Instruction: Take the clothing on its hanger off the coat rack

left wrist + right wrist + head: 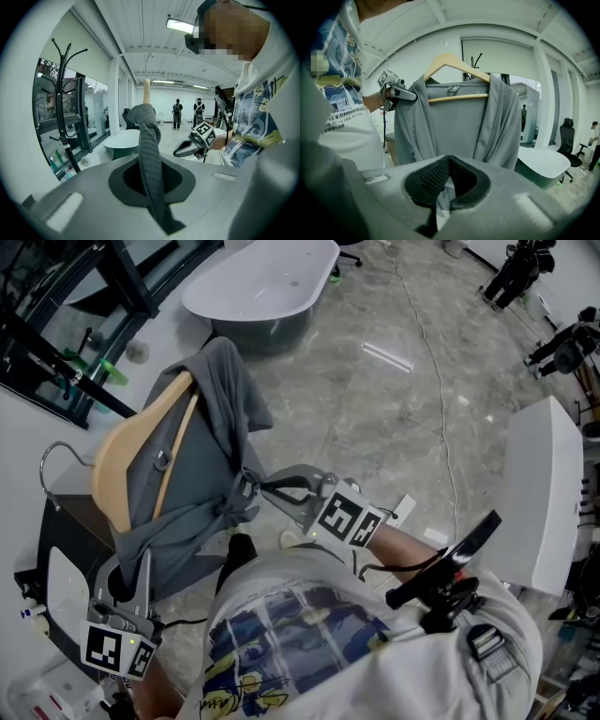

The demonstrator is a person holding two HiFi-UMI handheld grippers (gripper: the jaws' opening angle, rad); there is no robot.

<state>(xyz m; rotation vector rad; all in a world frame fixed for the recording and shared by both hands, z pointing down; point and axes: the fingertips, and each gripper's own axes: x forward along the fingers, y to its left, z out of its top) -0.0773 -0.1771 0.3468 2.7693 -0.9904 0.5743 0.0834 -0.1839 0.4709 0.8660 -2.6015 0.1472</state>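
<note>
Grey garment (192, 474) on its wooden hanger (131, 451), well apart from the coat rack (63, 117), spans between left gripper (143, 563) and right gripper (253, 488), both clenched on its fabric.

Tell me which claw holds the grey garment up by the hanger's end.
The left claw: it pinches the grey garment just below one end of the wooden hanger. The right claw is shut on fabric lower down, away from the hanger.
</note>
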